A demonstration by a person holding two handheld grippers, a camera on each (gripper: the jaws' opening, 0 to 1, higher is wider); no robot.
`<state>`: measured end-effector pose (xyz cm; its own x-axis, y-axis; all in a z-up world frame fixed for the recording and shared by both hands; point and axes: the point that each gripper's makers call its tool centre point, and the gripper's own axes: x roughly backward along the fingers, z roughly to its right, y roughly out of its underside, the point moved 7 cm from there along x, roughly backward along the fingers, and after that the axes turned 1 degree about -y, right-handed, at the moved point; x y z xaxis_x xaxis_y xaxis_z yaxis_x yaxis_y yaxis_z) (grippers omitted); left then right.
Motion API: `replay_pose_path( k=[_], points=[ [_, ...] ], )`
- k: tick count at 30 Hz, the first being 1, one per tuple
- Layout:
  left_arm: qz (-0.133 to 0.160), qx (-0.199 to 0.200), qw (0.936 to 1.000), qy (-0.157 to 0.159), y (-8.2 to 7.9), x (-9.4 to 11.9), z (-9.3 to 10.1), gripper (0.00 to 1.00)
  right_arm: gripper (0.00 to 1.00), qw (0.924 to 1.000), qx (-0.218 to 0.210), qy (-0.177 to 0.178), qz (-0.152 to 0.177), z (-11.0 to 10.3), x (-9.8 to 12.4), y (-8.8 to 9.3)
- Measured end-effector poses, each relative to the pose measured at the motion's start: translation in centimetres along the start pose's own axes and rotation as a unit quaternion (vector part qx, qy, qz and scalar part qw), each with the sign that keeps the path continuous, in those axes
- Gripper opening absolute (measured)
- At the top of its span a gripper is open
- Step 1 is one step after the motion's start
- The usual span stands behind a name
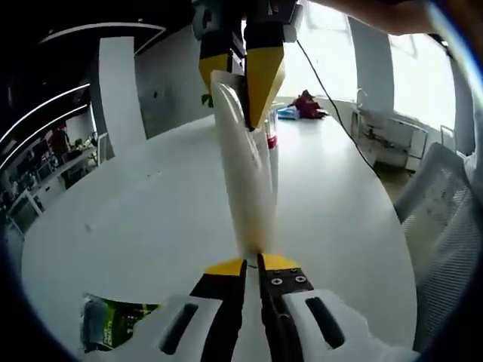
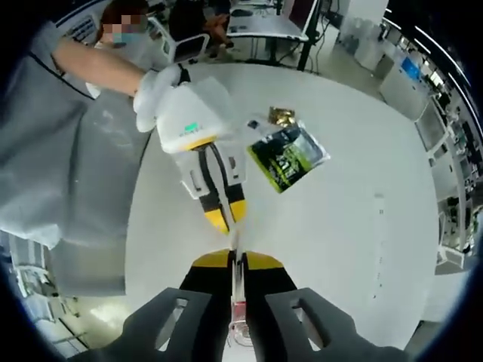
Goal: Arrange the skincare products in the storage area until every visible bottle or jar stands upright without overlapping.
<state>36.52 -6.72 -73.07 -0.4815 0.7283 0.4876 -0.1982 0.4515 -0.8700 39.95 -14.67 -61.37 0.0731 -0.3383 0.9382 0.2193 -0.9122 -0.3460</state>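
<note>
Both claws, left claw [image 1: 253, 264] and right claw [image 2: 235, 260], clenched on opposite ends of a white plastic squeeze tube [image 1: 245, 173] above the white table [image 1: 136, 219]; uneven pulling could wrench it loose.

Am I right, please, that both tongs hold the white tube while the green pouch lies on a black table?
Not quite: the table is white, as the right gripper view shows. The rest holds: both tongs, left and right, grip the tube, and the pouch lies on it.

White round table [image 2: 362, 226]; green packet [image 2: 287, 157] on it; possibly mesh chair [image 1: 445, 219] beside.
</note>
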Motion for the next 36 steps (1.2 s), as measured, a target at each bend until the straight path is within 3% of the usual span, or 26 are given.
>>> replay_pose_path(
  k=[9, 19, 36],
  points=[
    [-0.001, -0.016, 0.9998, 0.012, -1.2, -1.5, 0.3, 0.21, 0.04, 0.9998, 0.017, -0.005, -0.001, -0.1, 0.0, 0.2],
    [-0.004, -0.021, 0.9997, 0.011, -2.2, -3.0, -0.1, 0.21, 0.05, 0.9999, 0.010, 0.000, 0.000, 0.8, 0.6, 1.8],
    [-0.003, -0.028, 0.9993, 0.025, -2.6, -3.7, -0.4, 0.21, 0.06, 0.9999, -0.011, 0.005, -0.007, 0.6, 0.7, 2.6]
  ],
)
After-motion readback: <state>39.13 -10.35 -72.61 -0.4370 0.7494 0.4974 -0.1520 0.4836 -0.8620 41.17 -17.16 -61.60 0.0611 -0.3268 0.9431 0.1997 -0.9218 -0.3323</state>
